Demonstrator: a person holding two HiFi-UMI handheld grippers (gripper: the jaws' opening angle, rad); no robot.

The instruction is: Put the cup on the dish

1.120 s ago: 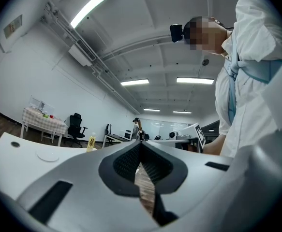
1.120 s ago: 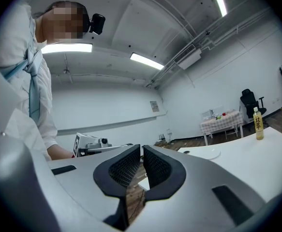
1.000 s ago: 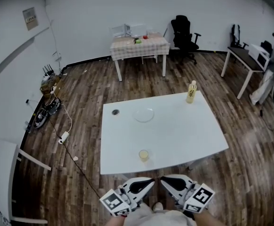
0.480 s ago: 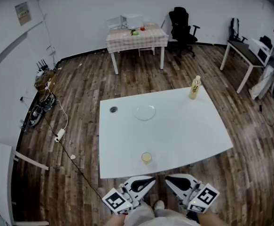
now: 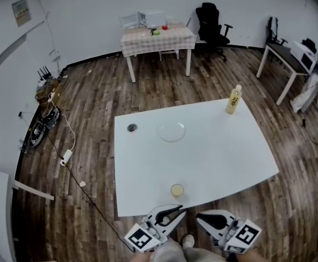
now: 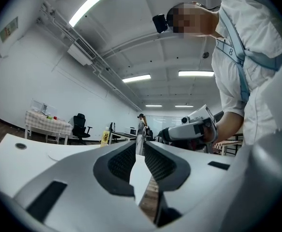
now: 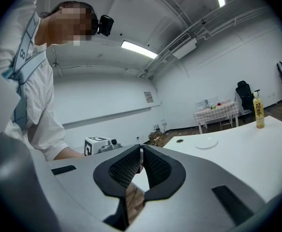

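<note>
you hold both grippers low at the near edge of the table (image 5: 229, 152), short of the work. the cup (image 5: 177, 190) stands upright near that edge, well apart from the dish (image 5: 171, 131) farther back, so the pick is judged not yet begun. the left gripper (image 5: 178, 212) sits nearest the cup and likely takes it. its jaws have just been opening and stand a narrow slit apart, with nothing between them. the right gripper (image 5: 201, 217) has its jaws together at the tips, empty, touching nothing.
</note>
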